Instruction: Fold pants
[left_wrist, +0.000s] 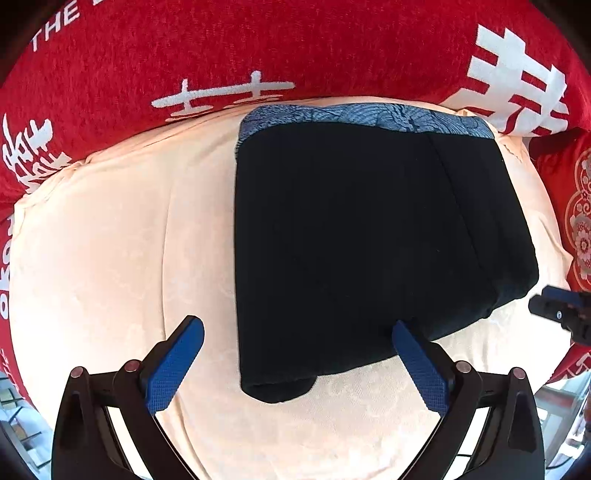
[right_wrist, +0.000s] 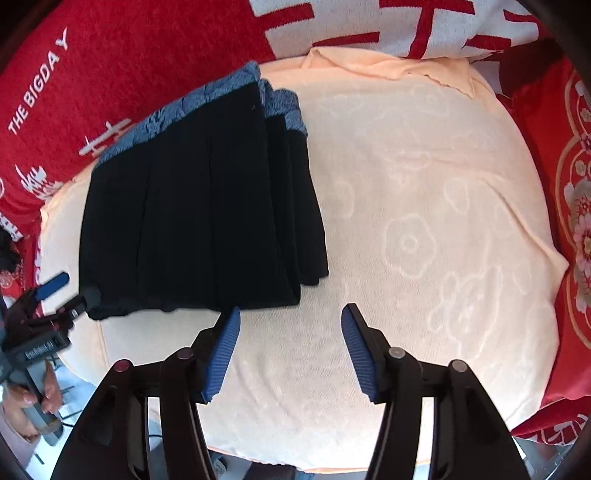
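Note:
The black pants (left_wrist: 351, 240) lie folded into a flat stack with a blue patterned waistband (left_wrist: 362, 114) at the far edge. My left gripper (left_wrist: 297, 325) points down over the stack's near corner, jaws wide open. The corner lies between the pads, which do not press on it. In the right wrist view the pants (right_wrist: 199, 214) are at the left. My right gripper (right_wrist: 291, 311) is open over bare cloth, nothing between its fingers, its left pad (right_wrist: 225, 347) just short of the pants' near edge. The left gripper (right_wrist: 70, 291) shows at the stack's left corner.
A peach towel (right_wrist: 424, 221) with a pale flower pattern covers the work surface. A red blanket (left_wrist: 184, 48) with white characters lies behind it. A red embroidered cushion (right_wrist: 569, 184) sits at the right. A person's hand (right_wrist: 37, 398) holds the left tool.

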